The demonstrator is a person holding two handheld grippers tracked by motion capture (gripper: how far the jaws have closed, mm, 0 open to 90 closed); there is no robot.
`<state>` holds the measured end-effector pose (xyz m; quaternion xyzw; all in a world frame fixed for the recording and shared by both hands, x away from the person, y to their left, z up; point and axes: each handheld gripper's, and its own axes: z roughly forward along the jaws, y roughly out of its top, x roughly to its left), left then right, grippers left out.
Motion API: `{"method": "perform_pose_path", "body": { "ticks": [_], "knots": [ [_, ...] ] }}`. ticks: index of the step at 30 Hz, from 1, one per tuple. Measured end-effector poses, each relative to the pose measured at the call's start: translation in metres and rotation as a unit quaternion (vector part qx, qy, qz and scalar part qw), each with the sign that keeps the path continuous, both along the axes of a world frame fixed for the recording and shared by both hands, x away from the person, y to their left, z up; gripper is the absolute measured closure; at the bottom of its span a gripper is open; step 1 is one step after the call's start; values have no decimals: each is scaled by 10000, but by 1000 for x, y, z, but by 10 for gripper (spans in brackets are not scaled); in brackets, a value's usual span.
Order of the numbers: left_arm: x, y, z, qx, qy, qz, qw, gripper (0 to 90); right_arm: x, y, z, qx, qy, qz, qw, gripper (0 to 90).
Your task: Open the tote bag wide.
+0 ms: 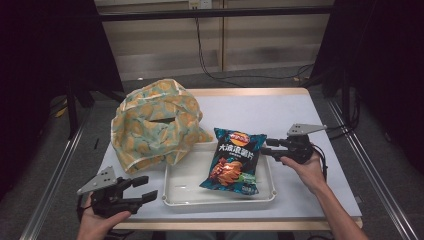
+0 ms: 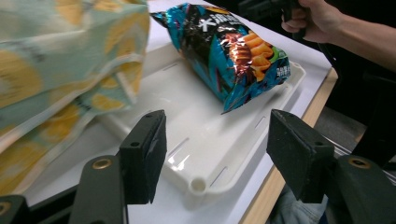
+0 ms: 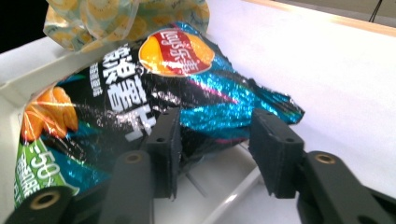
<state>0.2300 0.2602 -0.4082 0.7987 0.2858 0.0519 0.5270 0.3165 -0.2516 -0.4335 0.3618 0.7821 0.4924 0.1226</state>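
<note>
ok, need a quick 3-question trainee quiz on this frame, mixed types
1. True or false: the blue-and-black foil chip bag lies partly in the white plastic tray.
2. What sits left of the tray? A) yellow-patterned cloth bag B) metal bowl C) cardboard box
3. Fill in: the right gripper has its jaws around the chip bag's ___ corner, pads not yet pressing.

Key: 1 true; 2 A; 3 top

Yellow-patterned cloth bag (image 1: 156,125) slumped at the table's (image 1: 300,112) left — black cables (image 1: 210,55) beyond.
</note>
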Motion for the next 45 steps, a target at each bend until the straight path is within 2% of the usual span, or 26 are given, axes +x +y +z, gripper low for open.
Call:
{"method": "perform_pose_path", "body": {
  "ticks": [3,4,7,12,15,18,19,22,25,29,32,36,39,45],
  "knots": [
    [7,-18,-6,12,107,-212,9997,414,5,0,2,-35,0,-20,10000,585],
    [9,-21,-7,39,138,-230,9996,417,6,0,3,-42,-3,-42,10000,588],
    [13,-36,-13,137,186,-491,9985,430,11,0,5,-94,-11,-64,9999,604],
    [25,-55,-18,-32,326,-637,9974,434,20,-4,6,-90,5,-129,9999,574],
    [32,-69,-20,77,313,-703,9970,443,27,-5,5,-163,63,-137,9998,549],
    [38,-84,-22,71,344,-799,9962,443,33,-6,4,-153,109,-147,9997,508],
    [41,-89,-23,149,337,-832,9959,444,35,-5,4,-145,121,-133,9997,492],
    [46,-107,-25,167,303,-1084,9935,510,38,-5,3,-104,185,-74,9997,458],
    [50,-122,-23,70,242,-1204,9924,567,41,-2,3,-54,235,5,9997,419],
    [56,-138,-17,-164,255,-1337,9906,572,44,1,1,-49,283,71,9996,375],
    [60,-149,-18,-185,201,-1410,9896,590,46,1,-2,-65,345,67,9994,365],
    [62,-163,-25,40,173,-1602,9869,634,47,0,-5,-58,400,76,9992,352],
    [62,-169,-31,272,238,-1568,9870,636,48,2,-7,-79,434,121,9990,346],
    [68,-176,-43,400,341,-1568,9862,668,51,3,-11,-7,498,113,9987,304]
  ]
}}
